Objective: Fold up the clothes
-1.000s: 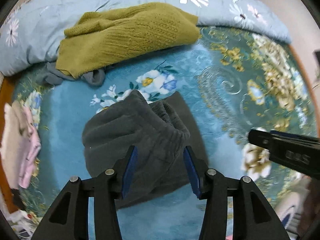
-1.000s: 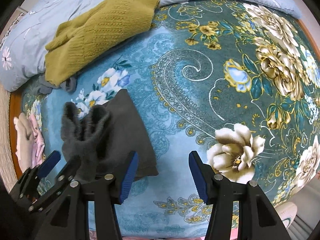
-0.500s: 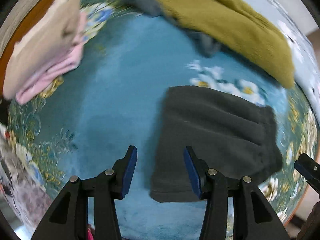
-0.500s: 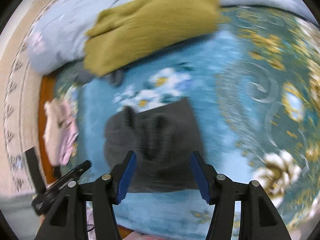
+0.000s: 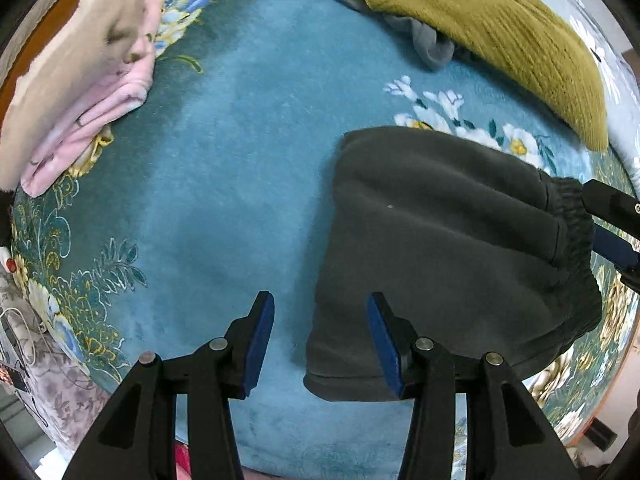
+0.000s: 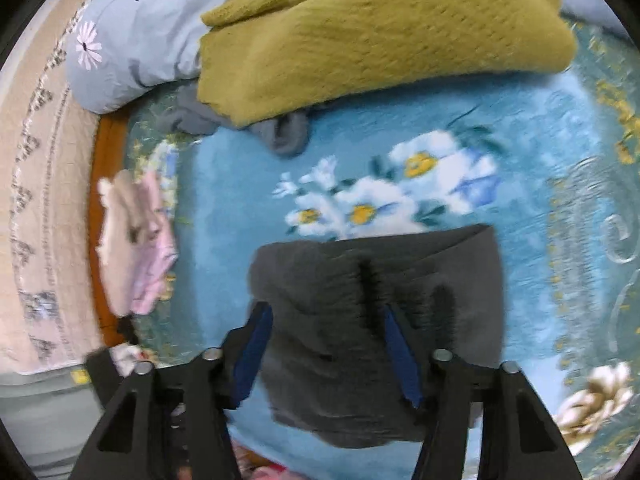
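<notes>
Two open grippers frame one dark grey fleece garment [image 5: 444,240], folded into a rough square on the floral teal blanket [image 5: 224,184]. My left gripper [image 5: 320,340] stands spread wide at the garment's near corner, one blue pad over bare blanket, the other over the fabric's edge, holding nothing. My right gripper [image 6: 326,354], jaws likewise apart and empty, hangs over the gathered elastic waistband side. I judge the fleece soft, thick and light: it should sag when lifted and slide little on the plush blanket. The doubled hem or the ribbed waistband looks like the firmest place to pinch. Beyond it lies a mustard knitted sweater [image 6: 380,36] over a lighter grey piece [image 6: 280,132], apparently not yet folded. A pink and beige stack [image 5: 76,80] sits well apart at the wooden bed edge [image 6: 108,184]. A pale blue flowered quilt [image 6: 136,44] is bunched behind the sweater.
</notes>
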`<state>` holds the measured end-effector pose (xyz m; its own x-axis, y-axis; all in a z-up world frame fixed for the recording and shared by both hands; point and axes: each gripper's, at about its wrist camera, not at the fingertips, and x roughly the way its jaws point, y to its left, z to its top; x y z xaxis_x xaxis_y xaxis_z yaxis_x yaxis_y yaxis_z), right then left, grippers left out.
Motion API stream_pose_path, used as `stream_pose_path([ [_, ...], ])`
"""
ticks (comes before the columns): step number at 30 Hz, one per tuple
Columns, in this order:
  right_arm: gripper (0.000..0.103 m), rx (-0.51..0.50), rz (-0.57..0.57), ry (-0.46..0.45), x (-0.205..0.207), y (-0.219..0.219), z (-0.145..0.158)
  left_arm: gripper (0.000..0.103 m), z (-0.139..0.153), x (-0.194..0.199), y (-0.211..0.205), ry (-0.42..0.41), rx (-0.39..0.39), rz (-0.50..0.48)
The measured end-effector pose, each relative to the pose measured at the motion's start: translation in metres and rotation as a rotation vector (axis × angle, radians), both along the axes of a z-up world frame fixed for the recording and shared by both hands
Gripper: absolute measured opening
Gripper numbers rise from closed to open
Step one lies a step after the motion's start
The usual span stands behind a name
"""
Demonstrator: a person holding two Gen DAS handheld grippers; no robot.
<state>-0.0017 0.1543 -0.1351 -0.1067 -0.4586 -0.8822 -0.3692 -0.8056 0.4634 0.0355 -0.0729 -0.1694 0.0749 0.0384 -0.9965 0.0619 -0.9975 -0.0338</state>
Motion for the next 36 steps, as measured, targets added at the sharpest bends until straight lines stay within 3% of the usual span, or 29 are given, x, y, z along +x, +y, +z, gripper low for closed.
stream_pose_path([
  [2, 0.040, -0.016, 0.023, -0.012, 0.001, -0.006, -0.002, 0.049, -0.003, -0.001, -0.001, -0.003, 0.003, 0.006],
  [4, 0.011, -0.032, 0.044, -0.016, 0.005, -0.007, -0.003, 0.049, -0.005, -0.002, -0.003, -0.006, 0.006, 0.016],
  [5, 0.009, -0.057, 0.043, -0.007, 0.010, -0.005, -0.001, 0.049, -0.007, -0.003, -0.004, -0.007, 0.008, 0.023],
  [9, 0.008, -0.112, 0.033, 0.050, 0.032, 0.007, 0.016, 0.049, -0.008, -0.004, -0.008, -0.005, 0.043, 0.040],
  [13, 0.008, -0.094, 0.053, 0.056, 0.054, 0.021, 0.023, 0.049, -0.010, -0.005, -0.003, -0.010, 0.078, 0.017],
  [19, 0.008, -0.067, -0.075, -0.012, 0.075, 0.061, -0.004, 0.050, -0.023, 0.001, 0.015, -0.058, 0.109, -0.027],
  [29, 0.008, -0.001, -0.103, -0.135, 0.066, 0.074, -0.061, 0.050, -0.041, -0.001, 0.023, -0.125, 0.113, -0.032],
  [34, 0.011, -0.004, -0.117, -0.139, 0.068, 0.076, -0.060, 0.050, -0.028, -0.004, 0.021, -0.073, 0.110, -0.066],
  [36, 0.016, 0.039, -0.088, -0.128, 0.068, 0.075, -0.049, 0.050, -0.027, -0.005, 0.024, -0.066, 0.111, -0.103],
])
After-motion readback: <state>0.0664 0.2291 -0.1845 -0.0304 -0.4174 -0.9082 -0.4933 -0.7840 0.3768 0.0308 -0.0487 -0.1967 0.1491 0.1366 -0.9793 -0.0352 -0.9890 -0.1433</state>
